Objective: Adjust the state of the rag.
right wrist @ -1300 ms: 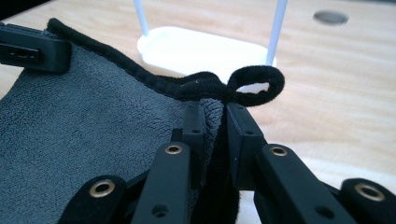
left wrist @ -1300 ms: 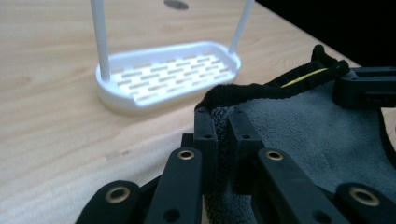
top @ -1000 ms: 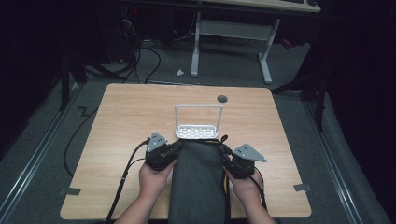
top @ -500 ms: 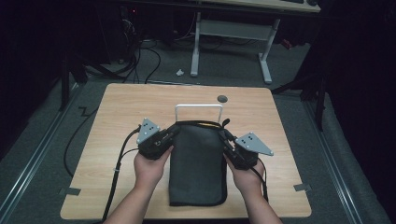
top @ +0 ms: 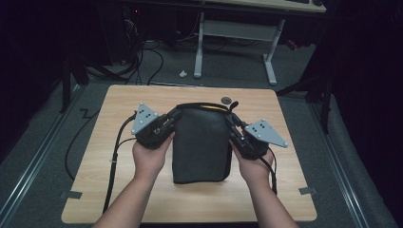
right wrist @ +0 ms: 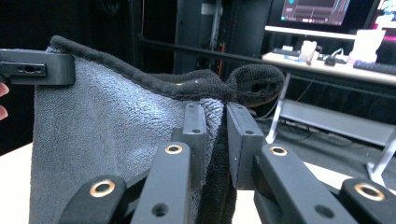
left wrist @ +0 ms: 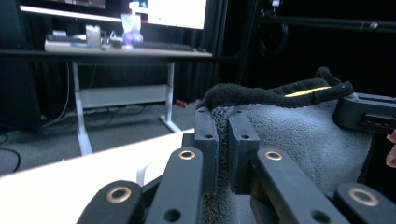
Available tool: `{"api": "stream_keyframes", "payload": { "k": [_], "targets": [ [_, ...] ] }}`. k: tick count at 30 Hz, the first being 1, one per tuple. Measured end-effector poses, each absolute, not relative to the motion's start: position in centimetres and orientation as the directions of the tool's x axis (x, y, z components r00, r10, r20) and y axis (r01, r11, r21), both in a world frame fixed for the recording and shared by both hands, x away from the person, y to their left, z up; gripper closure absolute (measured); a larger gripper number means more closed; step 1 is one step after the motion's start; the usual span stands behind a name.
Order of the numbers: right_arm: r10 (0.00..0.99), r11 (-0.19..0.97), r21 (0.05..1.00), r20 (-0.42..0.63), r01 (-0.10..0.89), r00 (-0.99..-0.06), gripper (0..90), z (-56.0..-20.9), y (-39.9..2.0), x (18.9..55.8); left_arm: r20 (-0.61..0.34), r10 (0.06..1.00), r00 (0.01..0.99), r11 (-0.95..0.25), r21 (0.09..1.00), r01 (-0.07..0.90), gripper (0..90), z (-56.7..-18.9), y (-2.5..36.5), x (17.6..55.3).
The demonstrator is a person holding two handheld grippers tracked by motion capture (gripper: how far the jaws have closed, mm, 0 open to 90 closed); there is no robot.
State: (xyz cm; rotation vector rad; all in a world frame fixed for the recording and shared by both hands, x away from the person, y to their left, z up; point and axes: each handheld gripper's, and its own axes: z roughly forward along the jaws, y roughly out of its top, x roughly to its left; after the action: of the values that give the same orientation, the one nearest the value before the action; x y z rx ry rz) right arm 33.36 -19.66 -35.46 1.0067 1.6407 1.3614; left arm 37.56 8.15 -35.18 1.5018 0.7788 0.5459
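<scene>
nearest the camera in the high view, the person's two forearms come up from the bottom edge, one hand on each tool. the left gripper (top: 172, 118) and the right gripper (top: 232, 124) sit level with each other on either side of a dark grey terry-cloth towel with a black hem (top: 201, 142). each has its jaws pinching one upper corner of the cloth. the left gripper view shows the two black jaws pressed onto the towel (left wrist: 299, 135) just under its hem, and the right gripper view shows the same bite on the opposite corner of the towel (right wrist: 116, 126).

gripping both top corners at once looks like a way to keep the upper edge taut and straight, so the cloth hangs flat as one sheet instead of bunching. a small yellow tag (top: 209, 106) sits on the hem between the grippers.

the towel hangs above the light wooden surface (top: 294, 190), its lower edge toward the person; whether that edge rests on the wood i cannot tell. farther off, a round dark grommet (top: 227, 100) is set in the surface near its far edge. beyond that, a white-legged desk (top: 233, 42) stands on the grey carpet.
</scene>
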Motion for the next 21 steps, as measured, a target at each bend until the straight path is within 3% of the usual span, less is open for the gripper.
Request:
{"api": "stream_keyframes", "payload": {
  "k": [10,21],
  "targets": [
    [0.919,0.112,0.993,-0.086,0.045,-0.384,79.9,-32.5,-19.7,34.1,-0.076,0.748,0.659,0.027,0.996,0.084,84.4,-32.1,7.9,38.5],
    [0.923,0.097,0.995,-0.079,0.03,-0.377,79.9,-30.7,-20.0,36.3,-0.089,0.745,0.661,0.037,0.995,0.091,84.4,-30.5,7.8,41.0]
  ]
}}
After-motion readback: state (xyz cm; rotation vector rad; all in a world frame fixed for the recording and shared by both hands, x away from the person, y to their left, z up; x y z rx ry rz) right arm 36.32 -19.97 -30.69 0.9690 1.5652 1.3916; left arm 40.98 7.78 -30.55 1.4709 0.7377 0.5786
